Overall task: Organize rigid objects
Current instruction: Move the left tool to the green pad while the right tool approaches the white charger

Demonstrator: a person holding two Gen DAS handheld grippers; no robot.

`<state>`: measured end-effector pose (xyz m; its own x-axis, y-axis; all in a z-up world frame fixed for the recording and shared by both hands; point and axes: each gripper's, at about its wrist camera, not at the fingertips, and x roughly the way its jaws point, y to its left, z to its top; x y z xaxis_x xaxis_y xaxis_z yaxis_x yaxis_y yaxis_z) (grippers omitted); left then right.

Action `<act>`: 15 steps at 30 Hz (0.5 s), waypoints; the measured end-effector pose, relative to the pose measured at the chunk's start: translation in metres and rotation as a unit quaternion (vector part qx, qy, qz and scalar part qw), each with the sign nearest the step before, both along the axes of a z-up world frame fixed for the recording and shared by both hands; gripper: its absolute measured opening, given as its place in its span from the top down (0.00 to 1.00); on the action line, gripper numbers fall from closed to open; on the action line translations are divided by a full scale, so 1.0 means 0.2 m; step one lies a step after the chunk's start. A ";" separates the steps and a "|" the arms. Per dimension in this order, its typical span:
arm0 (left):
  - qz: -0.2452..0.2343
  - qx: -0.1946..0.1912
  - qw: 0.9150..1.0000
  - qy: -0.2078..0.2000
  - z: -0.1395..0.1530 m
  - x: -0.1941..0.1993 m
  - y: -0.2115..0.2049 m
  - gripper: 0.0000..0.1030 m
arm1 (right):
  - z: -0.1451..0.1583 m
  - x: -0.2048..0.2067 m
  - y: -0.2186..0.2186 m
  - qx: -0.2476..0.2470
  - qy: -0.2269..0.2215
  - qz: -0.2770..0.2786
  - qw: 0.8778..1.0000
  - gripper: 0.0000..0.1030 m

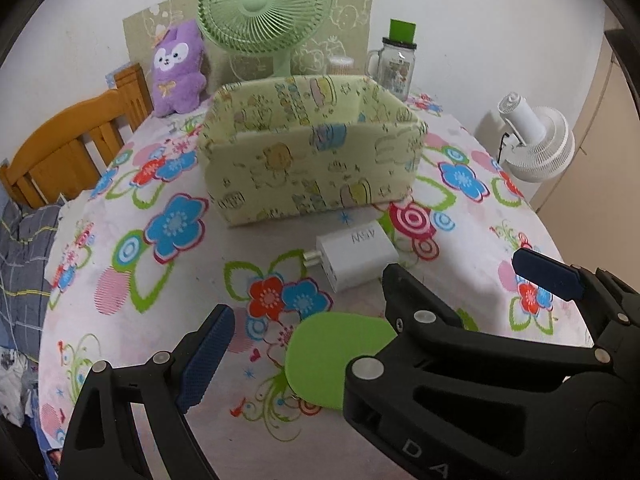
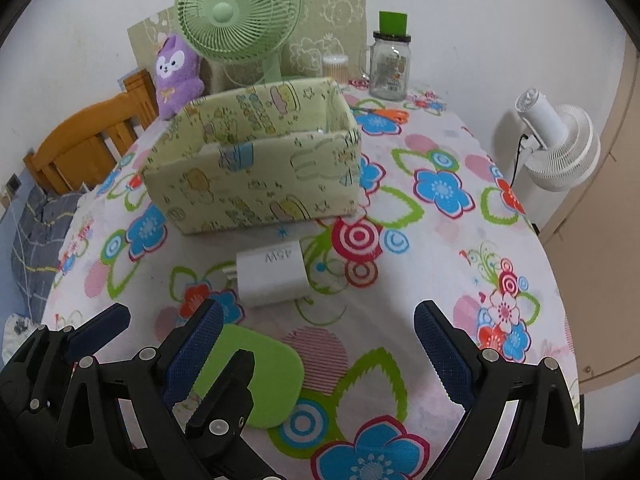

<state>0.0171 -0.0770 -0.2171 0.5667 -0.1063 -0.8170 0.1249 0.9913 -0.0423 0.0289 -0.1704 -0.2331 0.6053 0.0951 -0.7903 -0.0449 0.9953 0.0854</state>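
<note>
So the fabric storage box (image 1: pixel 308 160) sits mid-tabletop, open-topped to take stuff. White charger (image 1: pixel 356 256) lies just before it, green flat piece (image 1: pixel 336 360) nearer the front edge. Left gripper (image 1: pixel 304 348) and right gripper (image 2: pixel 320 352) both spread, holding nothing.

Bright, even indoor light, soft shadows, strong fisheye bending at edges
</note>
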 end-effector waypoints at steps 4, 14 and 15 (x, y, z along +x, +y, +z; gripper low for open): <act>-0.014 -0.003 1.000 0.008 -0.07 -0.02 -0.01 0.10 | -0.06 -0.03 0.00 -0.006 0.002 -0.004 1.000 0.05; -0.025 -0.008 0.999 0.019 -0.19 -0.03 -0.05 0.09 | -0.20 -0.05 -0.04 -0.008 0.021 -0.021 1.000 0.05; -0.027 -0.008 0.999 0.019 -0.20 -0.03 -0.05 0.09 | -0.21 -0.05 -0.04 -0.008 0.021 -0.023 0.999 0.05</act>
<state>0.0118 -0.0875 -0.2562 0.5283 -0.1480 -0.8361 0.1753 0.9825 -0.0632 0.0187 -0.1794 -0.2745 0.5742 0.0555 -0.8168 0.0035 0.9975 0.0702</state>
